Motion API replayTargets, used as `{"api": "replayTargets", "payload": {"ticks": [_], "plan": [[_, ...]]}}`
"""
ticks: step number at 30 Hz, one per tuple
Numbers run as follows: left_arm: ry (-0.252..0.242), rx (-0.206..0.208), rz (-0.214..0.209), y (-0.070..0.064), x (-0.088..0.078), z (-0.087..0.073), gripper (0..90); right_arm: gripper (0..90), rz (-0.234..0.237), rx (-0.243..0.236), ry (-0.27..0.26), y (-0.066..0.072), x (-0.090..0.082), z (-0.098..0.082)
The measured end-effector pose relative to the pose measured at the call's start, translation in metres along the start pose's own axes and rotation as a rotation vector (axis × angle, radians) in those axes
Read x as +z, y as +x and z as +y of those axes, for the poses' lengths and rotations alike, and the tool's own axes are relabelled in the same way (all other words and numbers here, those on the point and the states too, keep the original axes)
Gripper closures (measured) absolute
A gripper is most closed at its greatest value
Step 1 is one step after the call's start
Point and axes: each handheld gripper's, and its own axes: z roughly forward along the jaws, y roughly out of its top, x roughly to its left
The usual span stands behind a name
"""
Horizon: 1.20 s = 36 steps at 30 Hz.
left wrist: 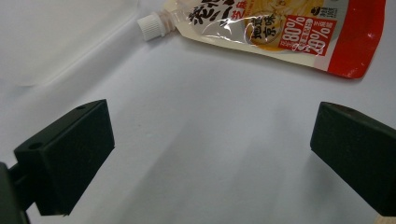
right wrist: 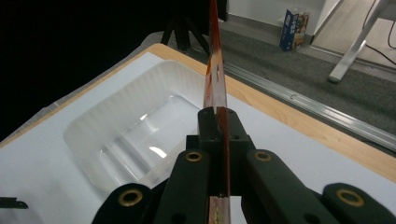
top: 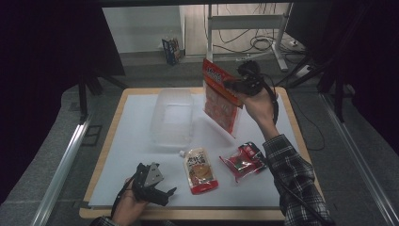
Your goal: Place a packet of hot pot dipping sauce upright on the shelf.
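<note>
My right gripper (top: 231, 85) is shut on the upper edge of a flat orange-red snack bag (top: 220, 99), which hangs in the air just right of a clear plastic bin (top: 172, 117). In the right gripper view the bag (right wrist: 215, 79) runs edge-on up from between the jaws, with the bin (right wrist: 135, 135) below and to the left. My left gripper (top: 165, 194) rests near the table's front edge, open and with nothing in it. Ahead of its fingers (left wrist: 70, 154) lies a cream spouted pouch (left wrist: 280, 32) with a red bottom edge and a white cap.
The spouted pouch (top: 200, 170) and a small red packet (top: 243, 161) lie on the white sheet (top: 131, 141) near the front. Beyond the table's far wooden edge (right wrist: 303, 126) are grey floor, a metal frame and cables.
</note>
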Motion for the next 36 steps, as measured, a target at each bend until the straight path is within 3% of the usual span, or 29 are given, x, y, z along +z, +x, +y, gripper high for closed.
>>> {"api": "replayTargets", "payload": {"ticks": [18,36], "plan": [[-0.007,-0.006,-0.002,0.0,-0.001,0.0,0.0,88.5,0.056,-0.013,-0.061,0.028,0.01,0.044],[-0.006,0.0,-0.01,0.0,-0.001,0.001,0.0,88.4,0.087,-0.013,-0.059,0.053,0.056,0.07]]}}
